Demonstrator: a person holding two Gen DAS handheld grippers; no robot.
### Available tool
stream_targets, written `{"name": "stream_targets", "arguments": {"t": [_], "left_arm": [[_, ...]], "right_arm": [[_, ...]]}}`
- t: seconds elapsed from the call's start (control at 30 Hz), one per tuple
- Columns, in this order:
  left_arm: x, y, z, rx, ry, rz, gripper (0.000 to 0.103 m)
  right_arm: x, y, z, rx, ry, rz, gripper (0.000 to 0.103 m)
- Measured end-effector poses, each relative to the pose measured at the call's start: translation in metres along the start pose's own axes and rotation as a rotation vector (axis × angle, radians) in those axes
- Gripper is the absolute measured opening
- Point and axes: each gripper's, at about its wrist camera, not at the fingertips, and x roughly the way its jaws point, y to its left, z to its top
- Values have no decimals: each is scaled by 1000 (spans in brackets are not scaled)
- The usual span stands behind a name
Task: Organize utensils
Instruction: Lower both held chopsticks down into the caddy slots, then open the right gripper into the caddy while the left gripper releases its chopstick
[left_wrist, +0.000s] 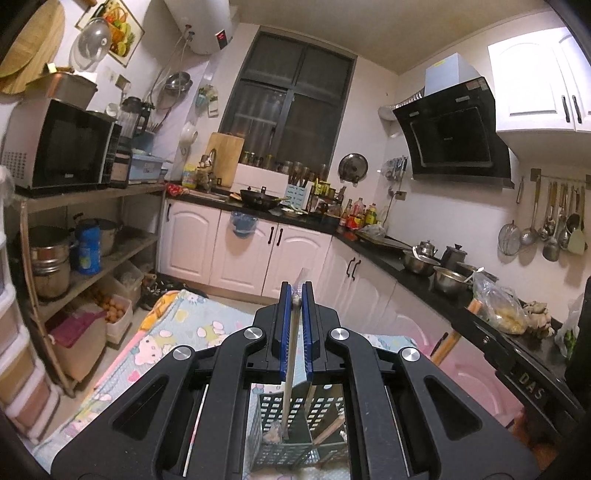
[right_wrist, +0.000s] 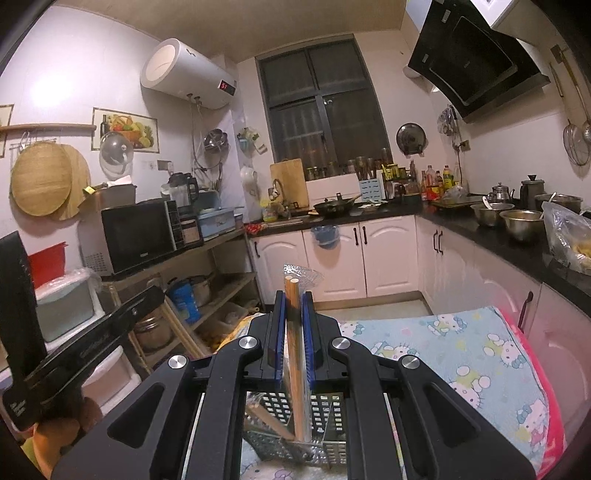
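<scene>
My left gripper (left_wrist: 296, 291) is shut on a thin pale utensil handle (left_wrist: 290, 354) with a rounded top. It stands upright, and its lower end reaches into a perforated metal utensil holder (left_wrist: 325, 413) just below the fingers. My right gripper (right_wrist: 294, 299) is shut on a pair of wooden chopsticks (right_wrist: 293, 354) in a clear plastic sleeve, also upright. Their lower ends sit inside the perforated holder (right_wrist: 325, 406). A second wooden stick (right_wrist: 266, 421) leans in the holder's left part.
The holder stands on a table covered with a cartoon-cat cloth (right_wrist: 461, 343). The other gripper's black body (right_wrist: 92, 339) is close on the left in the right wrist view. White cabinets (left_wrist: 236, 247) and a cluttered black counter (left_wrist: 424, 280) lie beyond, with wooden shelves (left_wrist: 92, 236) on the left.
</scene>
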Motion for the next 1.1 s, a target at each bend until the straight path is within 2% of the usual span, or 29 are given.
{"name": "stream_targets", "arguments": {"t": [0.43,0.7,1.1], "left_arm": [[13,5,-25,4,21,-7,2],[19,9,-41,1,45,-11,2],[21,13,-54,-1,93,0,2]], "right_arm": [[33,-1,-38,-23,6,-43,9],[30,-11,-63,-26,7,-77,9],[16,-22,-93,-6,81,-67,12]]}}
